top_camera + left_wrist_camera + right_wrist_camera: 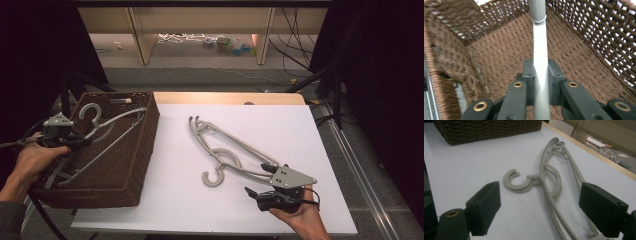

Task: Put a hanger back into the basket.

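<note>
A grey plastic hanger (116, 120) lies tilted in the brown wicker basket (131, 165) at the table's left, its hook up near the far wall. My left gripper (84, 141) is over the basket's left side, shut on one bar of that hanger (540, 50); the bar runs straight out between the jaws (540, 77). A stack of grey hangers (227, 147) lies diagonally on the white tabletop (190, 200). My right gripper (255, 194) sits at the stack's near end, open, with the hooks (517, 182) and arms (554, 180) just ahead of the jaws (539, 212).
The basket (486, 130) stands left of the hangers with bare white table between. A wooden strip (225, 97) edges the table's far side. Beyond it are shelf legs, cables and small items on the floor (225, 45).
</note>
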